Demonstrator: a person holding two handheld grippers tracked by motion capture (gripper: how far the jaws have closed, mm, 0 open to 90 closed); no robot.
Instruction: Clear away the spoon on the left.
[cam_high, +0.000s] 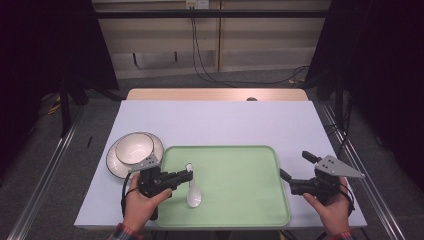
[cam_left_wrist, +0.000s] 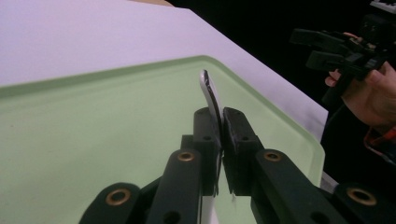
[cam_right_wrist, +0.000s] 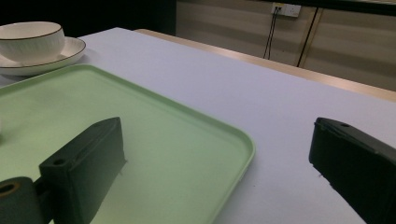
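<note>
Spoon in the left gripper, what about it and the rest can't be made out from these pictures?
- Spoon, left gripper view: the handle stands edge-on and the jaws cover its lower part; the scoop is cut off by the bottom edge.
- Spoon, high view: whether the scoop touches the tray is too small to tell.
- Bowl on its plate, right gripper view: its inside is hidden by its own wall, and the left edge cuts it off.
</note>
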